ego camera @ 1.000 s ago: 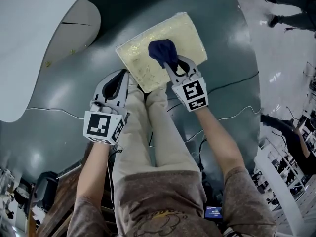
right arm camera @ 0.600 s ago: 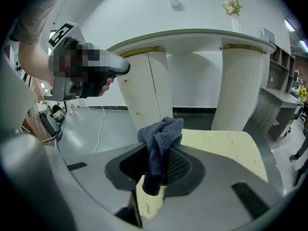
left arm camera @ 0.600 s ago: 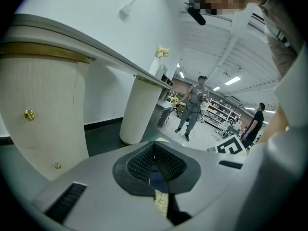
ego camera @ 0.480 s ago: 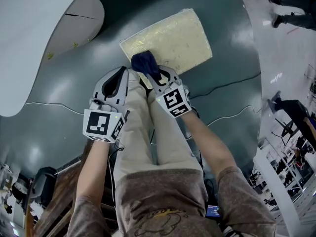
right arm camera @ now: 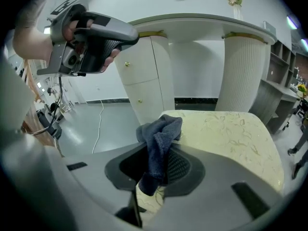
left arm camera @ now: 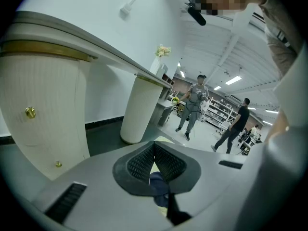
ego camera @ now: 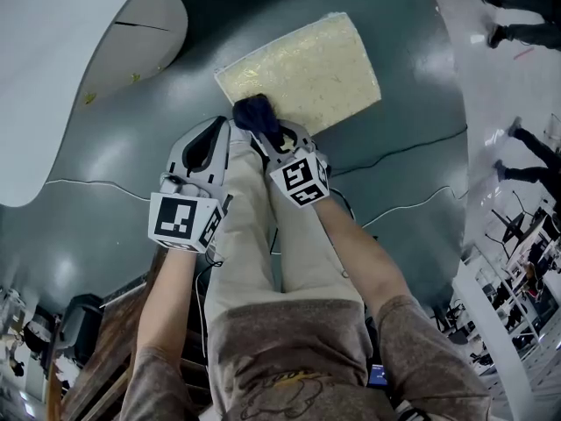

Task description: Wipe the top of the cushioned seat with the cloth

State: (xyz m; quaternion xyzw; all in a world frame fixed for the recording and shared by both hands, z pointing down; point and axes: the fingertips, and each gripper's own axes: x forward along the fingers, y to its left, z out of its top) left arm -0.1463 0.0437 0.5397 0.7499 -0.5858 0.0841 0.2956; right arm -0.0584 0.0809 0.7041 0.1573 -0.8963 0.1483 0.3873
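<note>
A glossy dark grey-green floor [ego camera: 123,174] fills most of the head view, with the curved white counter [ego camera: 53,60] along its far-left edge. On the floor stands the cushioned seat [ego camera: 324,60], a pale yellow square with a faint leafy pattern, set corner-on to the person, whose trousered legs [ego camera: 254,244] reach to the seat's near corner. A thin cable [ego camera: 403,152] trails over the floor past the seat's right corner. The right gripper [ego camera: 267,134] points at the seat's near-left edge with its jaws clenched on the cloth [ego camera: 257,112], a dark blue bunch. In the right gripper view the cloth stands up between the ribbed pads [right arm camera: 182,168], its crumpled top over the seat's near corner and a tail hanging below the jaws. Whether it presses on the cushion cannot be told. The left gripper [ego camera: 215,132] is held just beside the right one, off the seat and above the floor by the seat's near-left edge. Its jaws are closed tip to tip, the pads [left arm camera: 139,163] forming a narrow wedge with nothing gripped. The cloth and a sliver of seat show beyond them.
</note>
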